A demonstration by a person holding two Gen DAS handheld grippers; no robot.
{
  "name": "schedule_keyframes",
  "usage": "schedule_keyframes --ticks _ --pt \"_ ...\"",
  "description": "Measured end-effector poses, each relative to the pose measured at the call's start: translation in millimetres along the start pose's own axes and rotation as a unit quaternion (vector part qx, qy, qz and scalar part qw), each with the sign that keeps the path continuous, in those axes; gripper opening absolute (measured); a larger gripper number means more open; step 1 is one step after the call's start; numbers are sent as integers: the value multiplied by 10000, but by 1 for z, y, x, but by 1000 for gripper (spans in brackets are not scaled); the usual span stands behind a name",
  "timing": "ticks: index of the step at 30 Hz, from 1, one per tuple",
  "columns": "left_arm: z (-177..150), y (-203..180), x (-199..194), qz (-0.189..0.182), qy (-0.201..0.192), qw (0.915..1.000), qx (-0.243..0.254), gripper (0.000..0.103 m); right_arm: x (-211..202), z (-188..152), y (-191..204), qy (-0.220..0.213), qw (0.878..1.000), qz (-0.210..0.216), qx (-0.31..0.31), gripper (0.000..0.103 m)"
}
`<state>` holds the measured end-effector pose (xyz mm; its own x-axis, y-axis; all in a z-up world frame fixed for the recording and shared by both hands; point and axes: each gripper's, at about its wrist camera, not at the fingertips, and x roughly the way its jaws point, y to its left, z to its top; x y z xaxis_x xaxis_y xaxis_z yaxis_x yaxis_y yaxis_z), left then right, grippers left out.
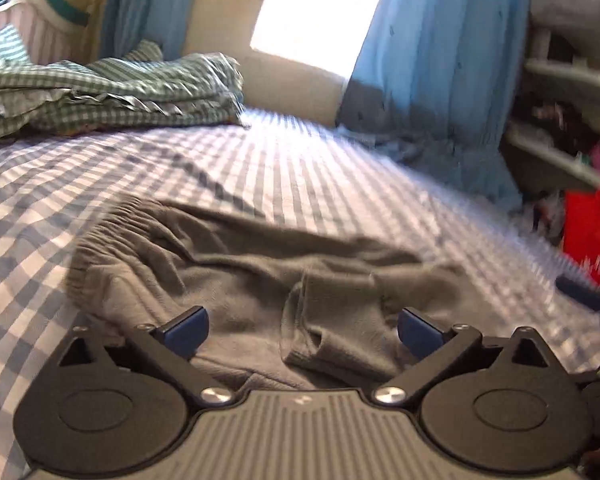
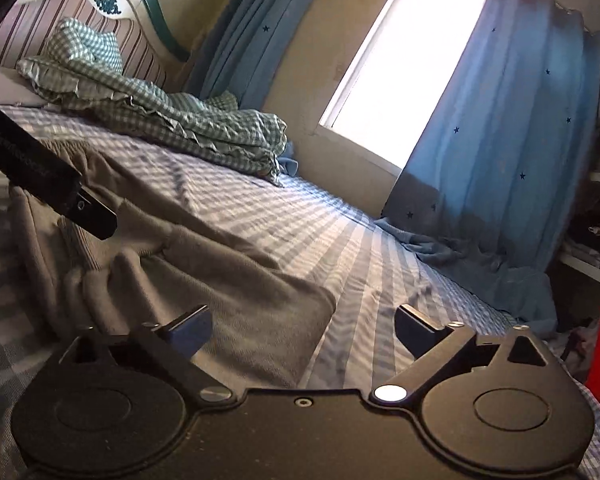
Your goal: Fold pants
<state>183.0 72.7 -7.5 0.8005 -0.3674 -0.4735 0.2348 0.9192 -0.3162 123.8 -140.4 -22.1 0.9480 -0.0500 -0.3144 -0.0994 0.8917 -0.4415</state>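
Note:
Grey pants lie rumpled on the checked bed sheet, elastic waistband at the upper left. My left gripper is open just above the cloth, a folded leg end between its fingers. In the right wrist view the pants spread from left to centre, a leg edge ending near the middle. My right gripper is open and empty, low over the pants' right edge and the sheet. The left gripper's body shows at the left, over the pants.
A green checked quilt is heaped at the head of the bed by the striped headboard. Blue curtains hang onto the bed's far side by a bright window. Shelves and a red bag stand at the right.

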Motion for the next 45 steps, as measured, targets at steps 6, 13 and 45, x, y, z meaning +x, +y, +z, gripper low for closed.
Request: schedule_keyframes --ticks 6,13,45 --pt "-9 62 -31 578 -322 9873 -1444 103 23 -4 28 492 9962 383 -610 102" --pt "7 132 -4 -16 -228 9744 -2235 95 40 36 1 347 9976 588 -73 102" --pt "15 147 0 530 -135 9772 -2051 88 218 145 71 901 9143 3948 50 35"
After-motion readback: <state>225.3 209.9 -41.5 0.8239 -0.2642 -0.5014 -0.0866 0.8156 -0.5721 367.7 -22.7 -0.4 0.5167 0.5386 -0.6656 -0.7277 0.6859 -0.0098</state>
